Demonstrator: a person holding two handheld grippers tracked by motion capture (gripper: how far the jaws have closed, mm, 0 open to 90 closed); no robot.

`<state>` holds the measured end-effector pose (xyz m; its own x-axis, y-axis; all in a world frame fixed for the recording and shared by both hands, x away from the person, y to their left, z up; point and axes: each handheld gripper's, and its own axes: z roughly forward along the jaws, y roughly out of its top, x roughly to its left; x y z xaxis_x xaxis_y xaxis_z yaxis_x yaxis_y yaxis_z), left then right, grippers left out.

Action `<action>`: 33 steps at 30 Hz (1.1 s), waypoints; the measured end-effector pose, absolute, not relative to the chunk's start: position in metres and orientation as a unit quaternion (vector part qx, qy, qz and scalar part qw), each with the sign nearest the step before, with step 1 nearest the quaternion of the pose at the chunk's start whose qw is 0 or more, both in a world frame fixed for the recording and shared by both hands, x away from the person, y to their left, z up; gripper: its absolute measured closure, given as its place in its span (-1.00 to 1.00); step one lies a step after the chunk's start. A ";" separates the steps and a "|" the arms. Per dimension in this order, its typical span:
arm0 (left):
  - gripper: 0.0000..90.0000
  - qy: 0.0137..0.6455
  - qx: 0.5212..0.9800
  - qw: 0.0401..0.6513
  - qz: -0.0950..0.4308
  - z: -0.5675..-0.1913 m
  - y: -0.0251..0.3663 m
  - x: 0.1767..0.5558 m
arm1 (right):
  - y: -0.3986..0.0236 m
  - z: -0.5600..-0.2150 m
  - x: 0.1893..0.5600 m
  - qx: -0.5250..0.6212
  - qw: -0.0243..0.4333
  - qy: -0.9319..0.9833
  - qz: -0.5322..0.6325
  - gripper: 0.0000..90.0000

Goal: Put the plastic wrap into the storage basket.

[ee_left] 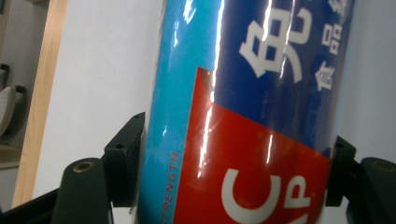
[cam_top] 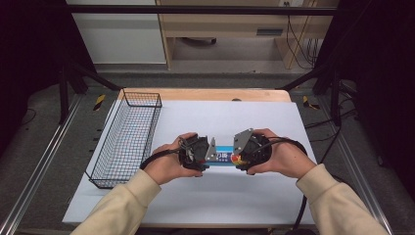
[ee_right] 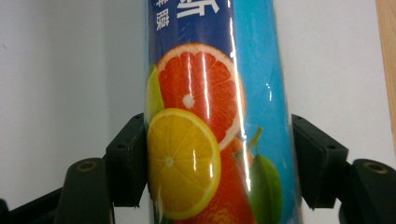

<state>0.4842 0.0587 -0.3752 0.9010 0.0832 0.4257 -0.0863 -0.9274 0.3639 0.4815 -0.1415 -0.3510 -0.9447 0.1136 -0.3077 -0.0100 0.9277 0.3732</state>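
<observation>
wire basket: black mesh basket [cam_top: 128,138] at the left side of the bench, long axis running away from the person, standing on the white sheet; apart from both hands.
bench: wooden top under a white sheet [cam_top: 230,196]; a bare wood strip shows along the far edge.
left hand: left hand [cam_top: 169,161] just right of the basket, wrapped around the left hand-held gripper.
left hand-held gripper: left hand-held gripper [cam_top: 208,157] points right, toward the other gripper. In the left gripper view its two black jaws are drawn in against the sides of the box [ee_left: 243,121], one on the light-blue edge, one on the dark-blue and red face. Pads touch the wrapper on both sides; it grips that end.
cling film box: long, narrow box [cam_top: 224,156], glossy, light blue with dark-blue and red panels and white lettering; lies crosswise near the middle of the bench, bridging the two grippers. Whether it rests on the sheet or is lifted just off it cannot be told.
right hand-held gripper: right hand-held gripper [cam_top: 237,157] points left. In the right gripper view the jaws are clamped on the end of the box [ee_right: 215,140] printed with orange, lemon and lime slices; left pad clearly pressed on, right pad at the box's edge.
right hand: right hand [cam_top: 279,156] around the gripper body, cable trailing off toward the bench's near right corner.
</observation>
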 end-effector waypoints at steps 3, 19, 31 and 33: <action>-0.37 0.003 0.954 0.189 0.233 -0.374 0.059 0.480 | -0.142 -0.351 0.481 0.022 0.165 0.967 0.192 -0.31; -0.35 0.026 0.949 0.206 0.239 -0.380 0.070 0.476 | -0.160 -0.354 0.474 0.029 0.225 0.954 0.195 -0.86; -0.35 0.052 0.944 0.211 0.247 -0.378 0.086 0.482 | -0.221 -0.356 0.458 0.118 0.282 0.919 0.250 -0.86; -0.35 0.058 0.942 0.216 0.249 -0.375 0.088 0.483 | -0.229 -0.360 0.458 0.144 0.287 0.913 0.252 -0.85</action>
<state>0.4830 0.0884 -0.3748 0.8687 0.2174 0.4450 0.0018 -0.8999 0.4361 0.4583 -0.2290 -0.3604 -0.7942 0.4080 -0.4503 0.1186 0.8309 0.5436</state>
